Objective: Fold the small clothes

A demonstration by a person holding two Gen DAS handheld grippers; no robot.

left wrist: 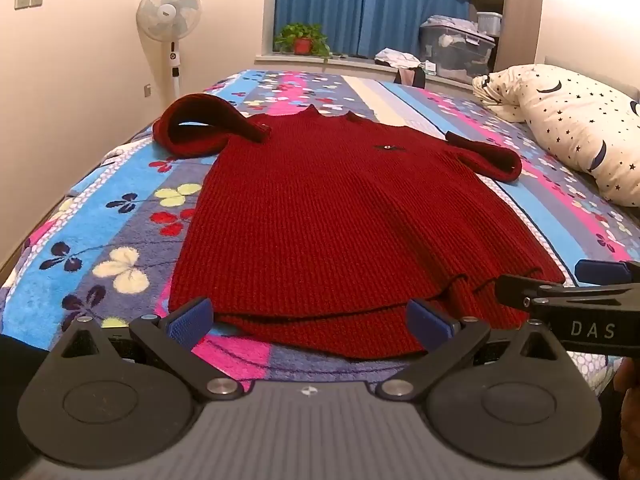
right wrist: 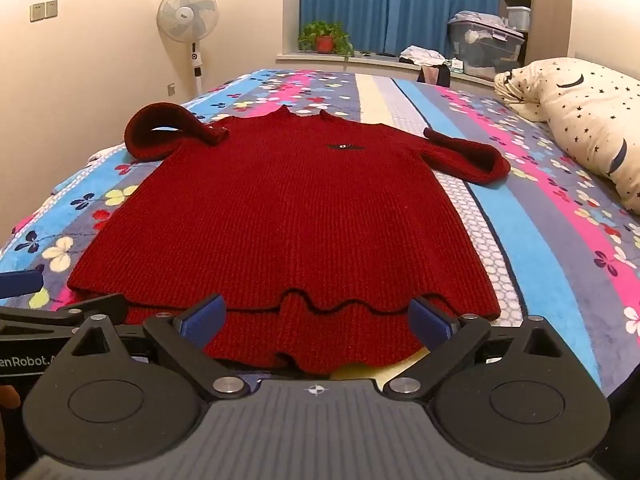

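Left claw: spread wide, nothing pinched, poised over the near hem at 6 o'clock. Right claw: spread wide, nothing pinched, poised over the same hem, just beside the left one. Sweater: red knit, flat on the bed, collar toward 12 o'clock; one sleeve curled at 10 o'clock, the other folded at 2 o'clock. Pillow: starred, at 2 o'clock. Fan: at 11 o'clock, by the wall.
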